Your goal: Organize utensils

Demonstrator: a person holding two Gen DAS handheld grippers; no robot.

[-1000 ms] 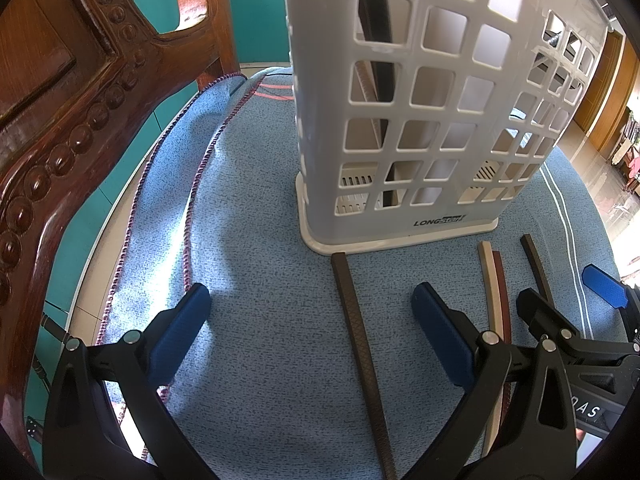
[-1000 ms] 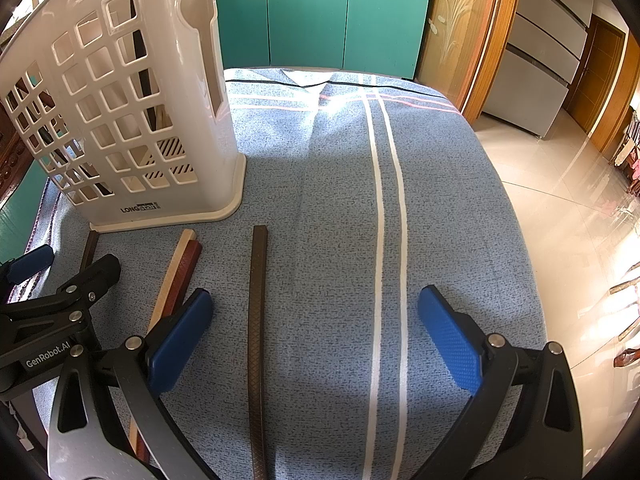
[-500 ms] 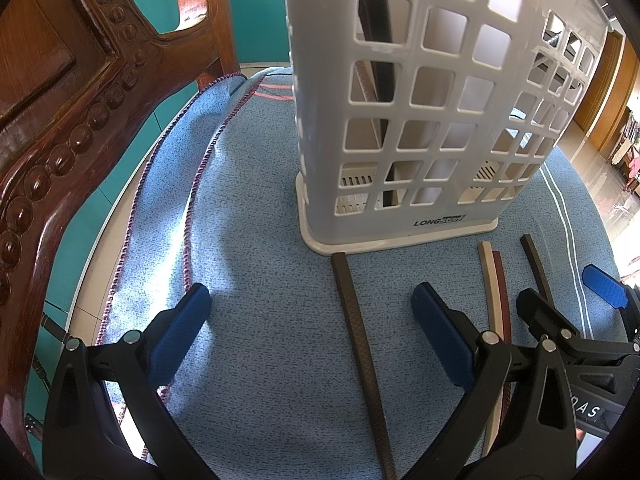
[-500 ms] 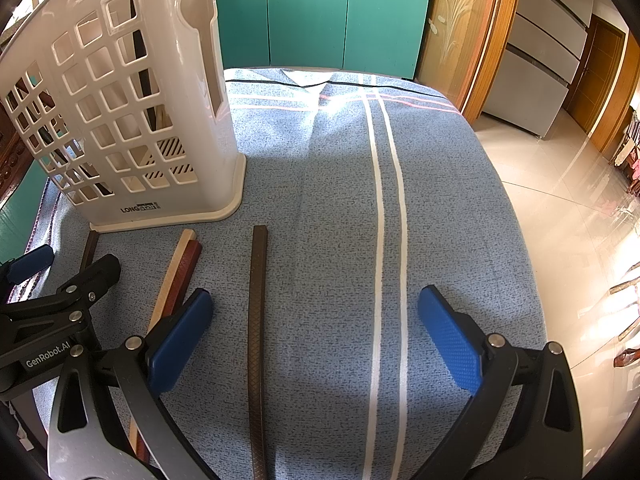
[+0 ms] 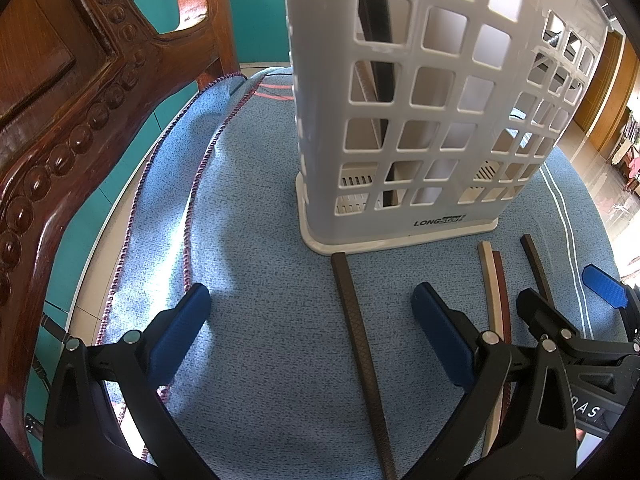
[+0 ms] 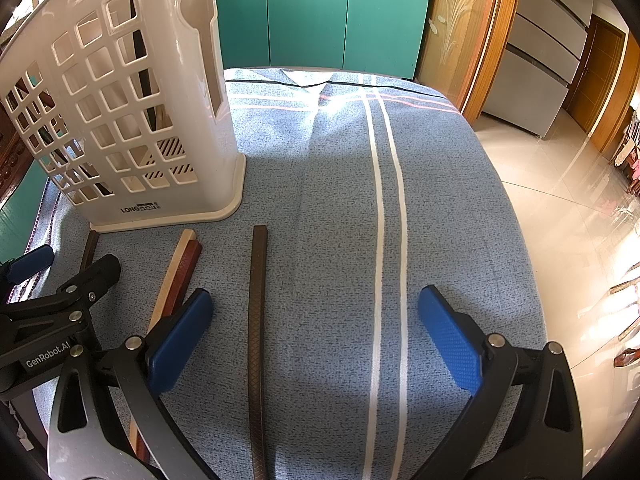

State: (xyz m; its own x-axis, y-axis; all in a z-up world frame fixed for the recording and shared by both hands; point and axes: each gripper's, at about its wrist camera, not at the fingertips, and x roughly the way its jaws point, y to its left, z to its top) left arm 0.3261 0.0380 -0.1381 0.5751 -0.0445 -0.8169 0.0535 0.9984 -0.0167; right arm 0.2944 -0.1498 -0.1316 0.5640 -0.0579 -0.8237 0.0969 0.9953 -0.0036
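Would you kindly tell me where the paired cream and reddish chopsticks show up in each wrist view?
Left wrist: cream and reddish chopsticks lie right of centre, beyond the left tool.
Right wrist: they lie lower left, beside the right tool.
Shared landmark: white basket.

Both grippers — left gripper (image 5: 308, 328), right gripper (image 6: 316, 328) — have black arms, silver screws, textured blue pads (image 6: 450, 338) and white "GenRobot.AI" lettering.

White grid basket (image 5: 420, 120), blue cloth (image 6: 340, 200) – white stripes
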